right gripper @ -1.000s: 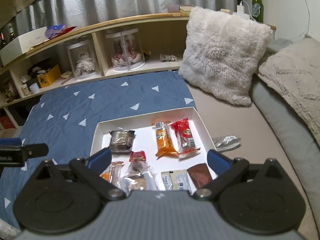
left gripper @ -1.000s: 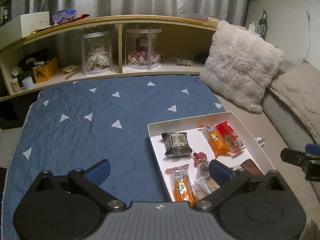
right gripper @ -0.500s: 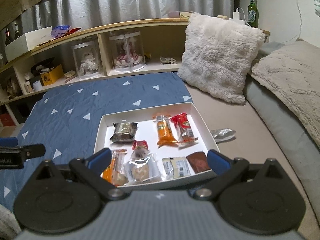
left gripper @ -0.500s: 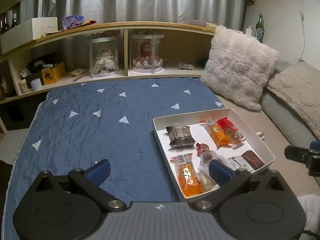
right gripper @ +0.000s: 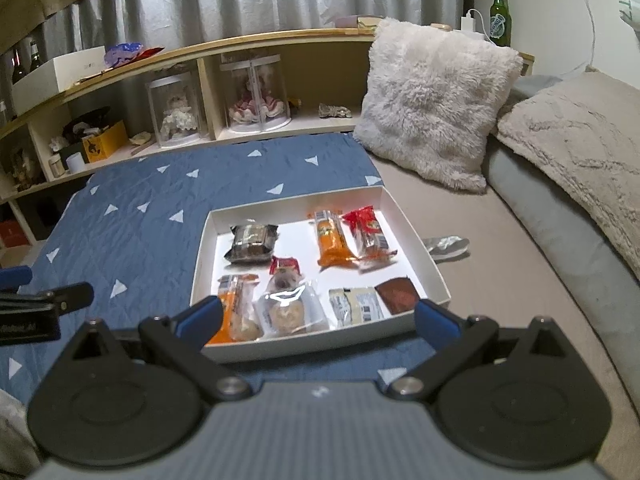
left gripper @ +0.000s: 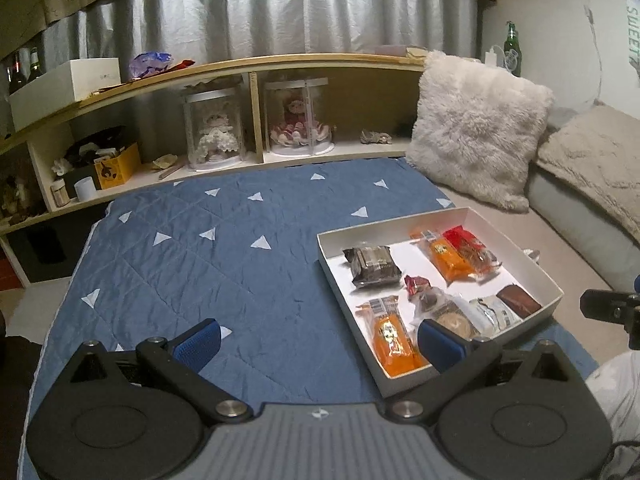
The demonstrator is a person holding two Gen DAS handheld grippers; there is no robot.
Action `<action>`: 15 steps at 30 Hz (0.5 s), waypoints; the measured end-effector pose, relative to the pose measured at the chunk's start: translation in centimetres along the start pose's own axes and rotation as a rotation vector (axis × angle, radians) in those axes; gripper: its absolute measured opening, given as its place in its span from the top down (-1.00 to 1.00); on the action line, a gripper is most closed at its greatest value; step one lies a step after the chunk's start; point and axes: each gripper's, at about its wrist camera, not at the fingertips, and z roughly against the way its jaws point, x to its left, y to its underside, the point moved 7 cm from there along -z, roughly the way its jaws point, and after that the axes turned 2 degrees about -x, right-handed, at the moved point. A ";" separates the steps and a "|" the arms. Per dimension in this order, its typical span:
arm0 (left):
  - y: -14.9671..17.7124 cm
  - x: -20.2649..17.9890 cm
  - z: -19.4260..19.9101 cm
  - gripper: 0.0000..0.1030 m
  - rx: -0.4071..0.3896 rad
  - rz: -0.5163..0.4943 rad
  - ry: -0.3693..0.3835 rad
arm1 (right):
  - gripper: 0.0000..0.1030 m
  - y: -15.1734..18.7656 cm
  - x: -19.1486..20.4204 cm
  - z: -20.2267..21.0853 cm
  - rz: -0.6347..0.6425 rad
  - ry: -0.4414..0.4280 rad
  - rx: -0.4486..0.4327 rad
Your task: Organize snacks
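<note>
A shallow white box [left gripper: 536, 270] [right gripper: 416, 236] lies on the blue quilt and holds several wrapped snacks: a dark cake pack [left gripper: 372, 266] [right gripper: 252, 242], orange bars [left gripper: 444, 256] [right gripper: 332, 236], a red pack [right gripper: 368, 230], a clear cookie bag [right gripper: 286, 308] and a brown piece [right gripper: 398, 294]. My left gripper [left gripper: 318, 342] hovers open at the box's near left corner, empty. My right gripper [right gripper: 318, 316] hangs open above the box's near edge, also empty. A silver wrapper [right gripper: 446, 245] lies outside the box on the beige sheet.
A blue quilt with white triangles [left gripper: 200, 248] covers the bed. Behind it runs a wooden shelf [left gripper: 256, 120] with doll cases. A fluffy white pillow [right gripper: 436, 96] and a beige blanket [right gripper: 576, 140] lie to the right. A green bottle [right gripper: 500, 16] stands on the ledge.
Both grippers have pulled back and risen, so the box now sits farther ahead in both views. Their fingers stay spread. The snacks have not moved.
</note>
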 end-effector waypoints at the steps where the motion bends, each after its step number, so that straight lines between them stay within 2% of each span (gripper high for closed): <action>1: 0.2 0.0 0.0 -1.00 0.003 -0.002 0.004 | -0.99 0.2 0.0 0.1 0.003 0.004 -0.001; 8: 1.2 -0.1 0.2 -1.00 0.006 -0.003 0.002 | -0.99 1.6 -0.3 0.5 0.040 0.050 -0.043; 15: 1.8 -0.5 0.3 -1.00 -0.018 -0.021 -0.003 | -0.99 2.8 0.1 0.1 0.086 0.040 -0.056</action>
